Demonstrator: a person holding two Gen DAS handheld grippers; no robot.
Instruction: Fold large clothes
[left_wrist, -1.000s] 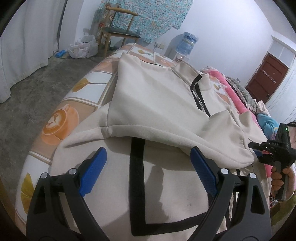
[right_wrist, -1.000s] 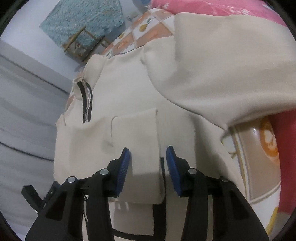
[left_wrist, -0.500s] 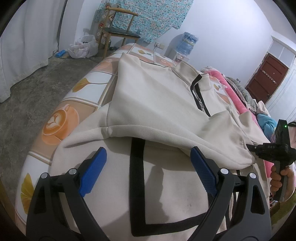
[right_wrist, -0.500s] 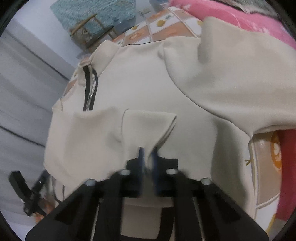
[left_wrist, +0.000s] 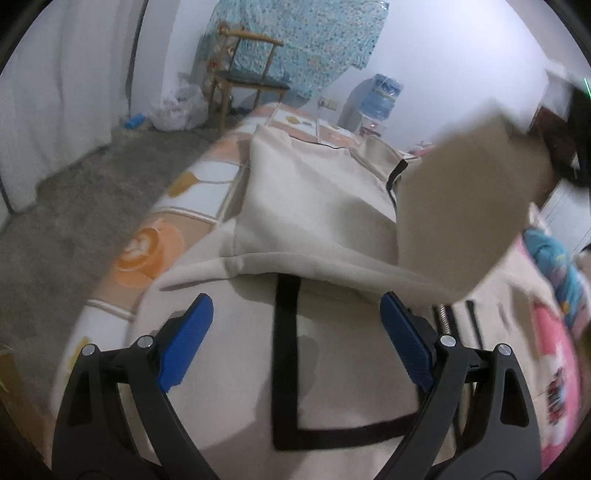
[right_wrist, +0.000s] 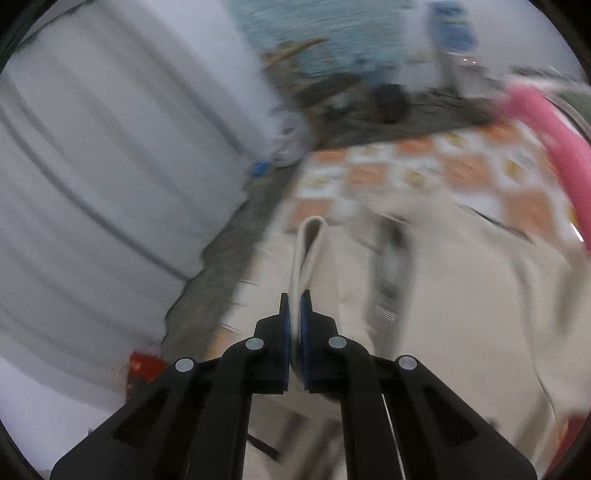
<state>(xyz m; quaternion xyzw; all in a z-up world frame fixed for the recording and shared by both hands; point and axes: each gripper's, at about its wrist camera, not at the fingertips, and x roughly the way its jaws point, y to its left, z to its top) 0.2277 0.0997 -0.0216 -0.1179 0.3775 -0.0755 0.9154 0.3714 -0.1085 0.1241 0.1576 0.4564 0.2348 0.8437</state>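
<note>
With the cream garment (left_wrist: 317, 199) spread across the frame's centre on the bed (left_wrist: 155, 247), the right gripper (right_wrist: 294, 306), clamped on its sleeve cuff (right_wrist: 308, 236), was mid-fold, next needing to lay it inward, while the left gripper (left_wrist: 295, 325) hovered with jaws apart.

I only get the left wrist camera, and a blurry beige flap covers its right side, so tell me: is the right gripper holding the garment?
Observer: Yes. In the right wrist view the right gripper is shut on the garment.
Operator: One layer or more?
Observer: Doubled. A fold loops out past the tips.
Operator: Anything else near it?
Observer: A red thing, too blurred to name, low by the curtain.
</note>
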